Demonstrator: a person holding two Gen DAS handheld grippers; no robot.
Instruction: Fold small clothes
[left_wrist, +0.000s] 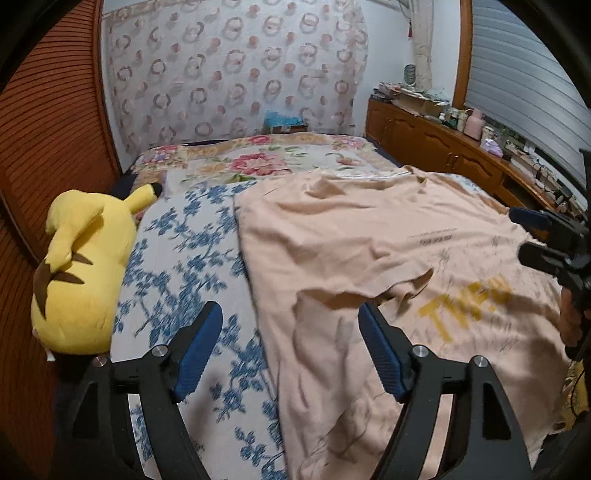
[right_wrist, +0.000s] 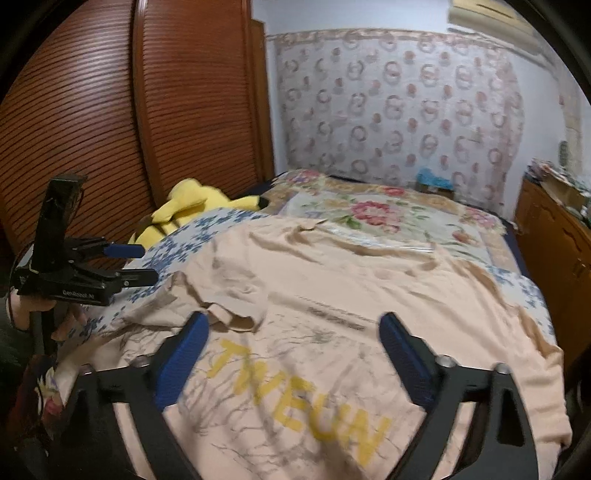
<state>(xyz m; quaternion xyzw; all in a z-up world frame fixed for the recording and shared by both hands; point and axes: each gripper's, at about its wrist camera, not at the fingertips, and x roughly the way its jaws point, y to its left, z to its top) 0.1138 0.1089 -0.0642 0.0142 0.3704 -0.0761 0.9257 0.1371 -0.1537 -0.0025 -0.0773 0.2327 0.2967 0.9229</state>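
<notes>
A peach T-shirt (left_wrist: 369, 240) with yellow lettering lies spread on the bed, wrinkled, one sleeve folded over near its left side; it also shows in the right wrist view (right_wrist: 351, 288). My left gripper (left_wrist: 291, 332) is open and empty, hovering above the shirt's left edge. My right gripper (right_wrist: 295, 343) is open and empty above the printed front of the shirt. The right gripper also shows at the right edge of the left wrist view (left_wrist: 543, 236), and the left gripper shows at the left of the right wrist view (right_wrist: 125, 264).
A yellow plush toy (left_wrist: 81, 273) lies at the bed's left side against a wooden louvred wardrobe (right_wrist: 110, 110). A blue-flowered sheet (left_wrist: 184, 258) and a rose-patterned blanket (left_wrist: 258, 162) cover the bed. A cluttered wooden cabinet (left_wrist: 443, 144) runs along the right.
</notes>
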